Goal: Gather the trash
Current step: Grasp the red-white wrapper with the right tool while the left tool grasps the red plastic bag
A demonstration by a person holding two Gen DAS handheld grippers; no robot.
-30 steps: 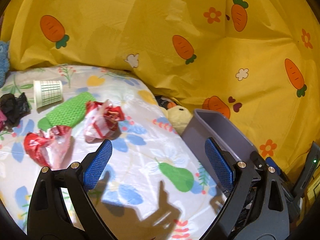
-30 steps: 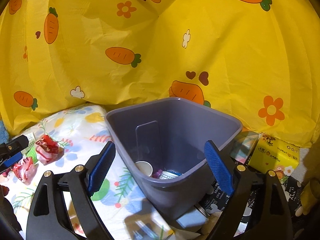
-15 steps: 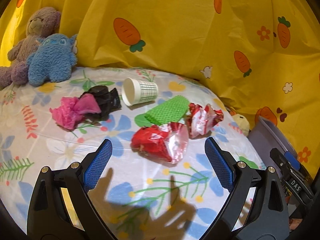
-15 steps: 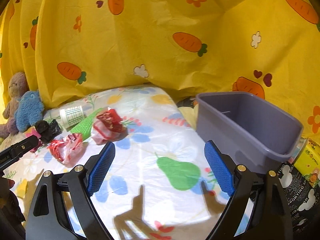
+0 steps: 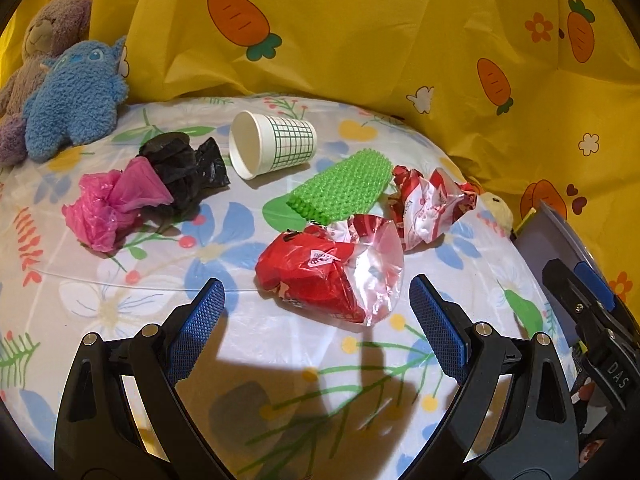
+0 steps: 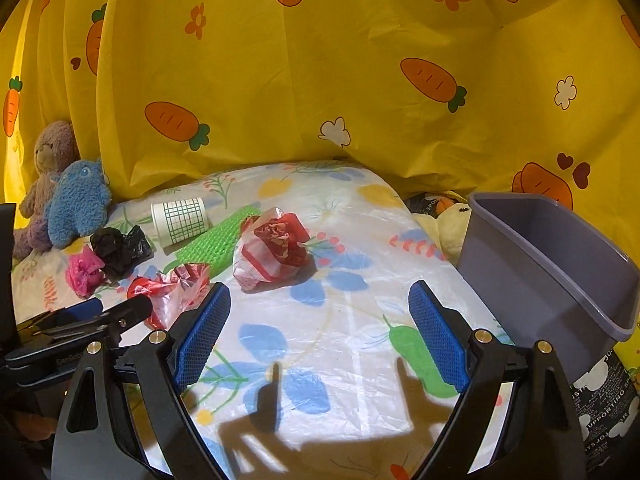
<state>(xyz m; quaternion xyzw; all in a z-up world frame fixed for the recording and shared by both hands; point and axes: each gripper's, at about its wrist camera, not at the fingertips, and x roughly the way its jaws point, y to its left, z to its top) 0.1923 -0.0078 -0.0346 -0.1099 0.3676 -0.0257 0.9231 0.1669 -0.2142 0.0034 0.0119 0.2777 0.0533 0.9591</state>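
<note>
– So how far along is the trash collecting?

– Mostly undone, I'd judge. Six pieces lie on the flower-print bed (image 5: 120, 312), and the inside of the grey bin (image 6: 560, 264) can't be seen from here.

– Count them from the paper cup.

– Left of the paper cup (image 5: 272, 144): one pink plastic bag (image 5: 112, 204), then one black plastic bag (image 5: 184, 168) touching it. Right of the cup: one green mesh sleeve (image 5: 344, 184), just beside it. In front of the sleeve, one red-and-clear wrapper (image 5: 328, 276); further right, a second red-and-white wrapper (image 5: 428, 204). Two wrappers, two bags, one cup, one sleeve.

– The plush toys?

– Two, far left of the cup: a mauve bear (image 5: 44, 32) and a blue plush (image 5: 76, 96). Not trash, I'd guess.

– And the grippers?

– The left hand-held gripper (image 5: 316, 312) hangs spread wide and empty, the nearer wrapper just ahead of its pads. The right hand-held gripper (image 6: 320, 320) is likewise spread, holding nothing, with the bin far right of the cup, off the bed's edge.
</note>
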